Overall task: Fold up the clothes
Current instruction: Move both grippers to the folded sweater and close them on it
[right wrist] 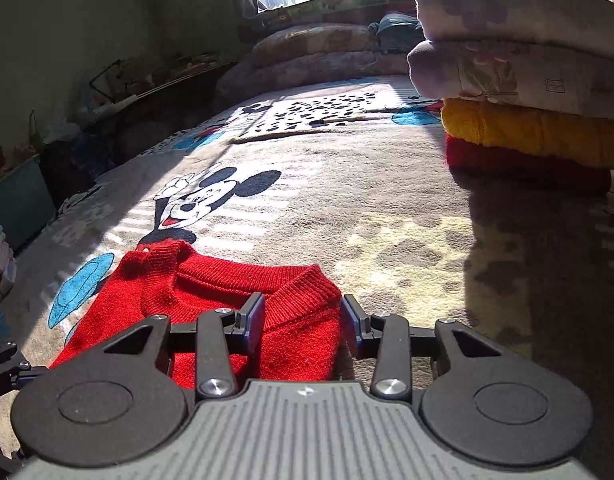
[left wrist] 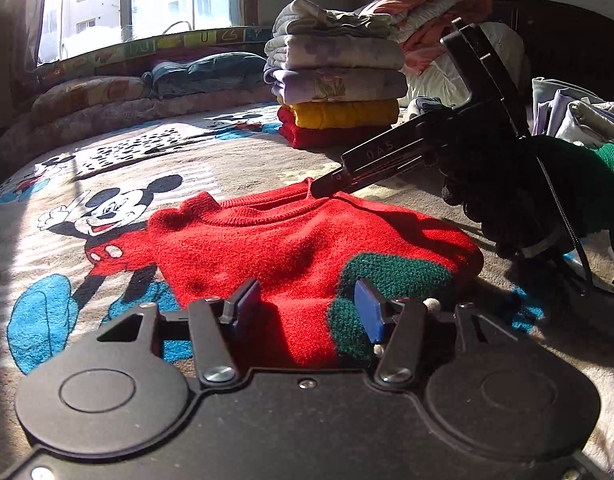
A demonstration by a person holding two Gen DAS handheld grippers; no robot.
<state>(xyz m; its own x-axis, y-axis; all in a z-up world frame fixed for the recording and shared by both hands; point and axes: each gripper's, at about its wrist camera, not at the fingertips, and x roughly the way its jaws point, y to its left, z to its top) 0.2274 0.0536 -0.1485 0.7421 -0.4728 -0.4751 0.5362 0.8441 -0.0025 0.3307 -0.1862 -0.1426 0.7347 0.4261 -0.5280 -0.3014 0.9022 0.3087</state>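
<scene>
A red knit sweater [left wrist: 291, 248] with a ribbed collar and green cuff lies partly folded at the centre of the frame on a Mickey Mouse blanket [left wrist: 119, 208], with the left gripper [left wrist: 307, 308] spread around its cuff and the right gripper [right wrist: 303, 320] spread over its collar.

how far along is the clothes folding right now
Done: a stack of folded clothes stands on the blanket. In hand: the red sweater, partly folded, with both open grippers, left and right, at its edges. Left: unfolded clothes beside it.
</scene>
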